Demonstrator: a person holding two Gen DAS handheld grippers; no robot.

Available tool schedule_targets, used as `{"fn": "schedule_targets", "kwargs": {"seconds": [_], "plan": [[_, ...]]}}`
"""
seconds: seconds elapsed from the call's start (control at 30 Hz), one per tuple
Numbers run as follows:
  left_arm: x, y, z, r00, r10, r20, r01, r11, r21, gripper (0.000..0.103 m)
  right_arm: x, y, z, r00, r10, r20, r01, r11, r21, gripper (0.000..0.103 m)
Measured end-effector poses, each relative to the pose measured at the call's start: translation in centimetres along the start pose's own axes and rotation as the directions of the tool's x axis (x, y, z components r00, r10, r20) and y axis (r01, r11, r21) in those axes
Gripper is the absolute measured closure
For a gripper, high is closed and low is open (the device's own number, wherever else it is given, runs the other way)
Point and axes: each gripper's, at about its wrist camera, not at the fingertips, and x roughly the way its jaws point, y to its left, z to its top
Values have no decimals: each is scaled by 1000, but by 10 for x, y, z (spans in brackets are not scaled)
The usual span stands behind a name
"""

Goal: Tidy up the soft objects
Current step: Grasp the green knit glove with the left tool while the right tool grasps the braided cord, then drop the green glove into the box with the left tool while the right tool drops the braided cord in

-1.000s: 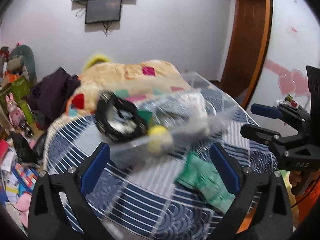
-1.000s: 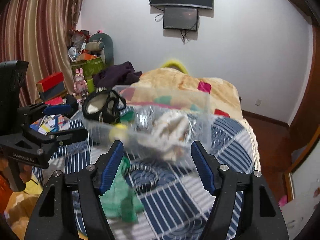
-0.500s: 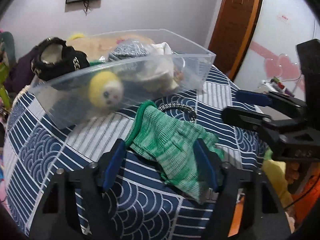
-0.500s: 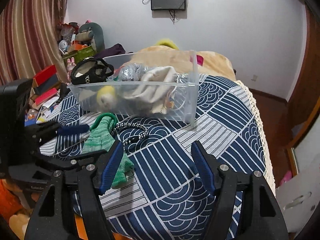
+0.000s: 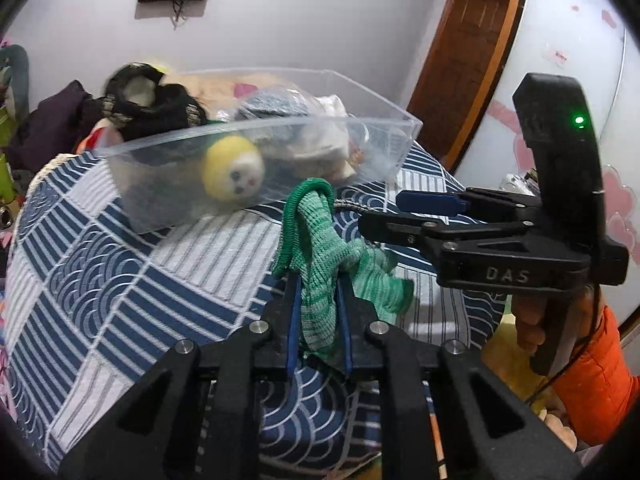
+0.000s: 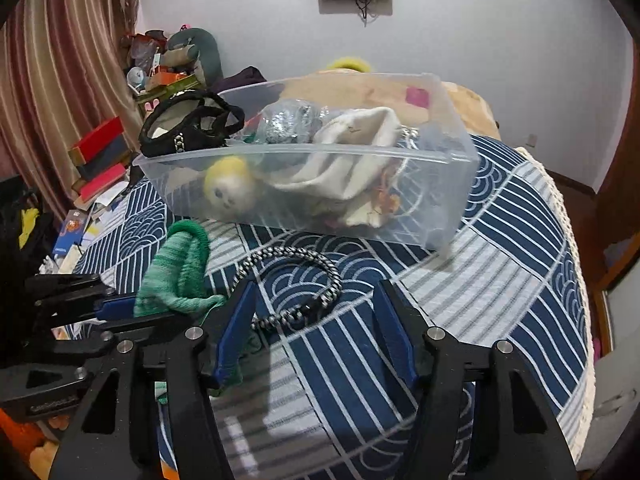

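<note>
**Green sock pinched, bin just ahead**

While the left claw [image 5: 318, 316] was pinched tight on the green sock [image 5: 320, 248], the sock stood lifted off the quilt [image 5: 120, 280], its long axis running up and forward toward the clear bin [image 5: 256, 128]; the bin lay directly beyond, close by; the right claw [image 6: 316, 328] hung spread over a beaded cord [image 6: 296, 276], gripping nothing, farther from the sock.
</note>
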Motion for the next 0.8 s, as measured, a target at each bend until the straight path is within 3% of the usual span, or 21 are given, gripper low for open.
{"fn": "schedule_targets", "kwargs": {"seconds": [0.13, 0.2, 0.3, 0.47, 0.57, 0.7, 0.8], "plan": [[-17, 12, -1, 998, 54, 32, -53, 998, -22, 88, 4, 4, 3, 1000, 13, -18, -13, 1000, -14, 45], [-23, 21, 0, 996, 82, 42, -80, 996, -33, 88, 9, 6, 4, 999, 23, -41, -24, 999, -27, 36], [-33, 35, 2, 992, 116, 58, -112, 992, -61, 88, 18, 11, 2, 997, 38, -72, -41, 998, -39, 33], [-43, 47, 4, 988, 137, 77, -132, 988, -75, 88, 25, 20, 0, 996, -34, -80, 25, 993, -117, 33], [-43, 44, 7, 987, 139, 84, -133, 989, -70, 88, 22, 20, -3, 996, -68, -63, 58, 988, -142, 50], [-47, 39, 11, 987, 127, 100, -122, 991, -59, 88, 14, 2, -5, 997, -58, -53, 52, 994, -96, 82], [-47, 31, 17, 986, 121, 116, -117, 992, -44, 88, 6, -9, -8, 999, -24, -45, 21, 998, -55, 91]]}}
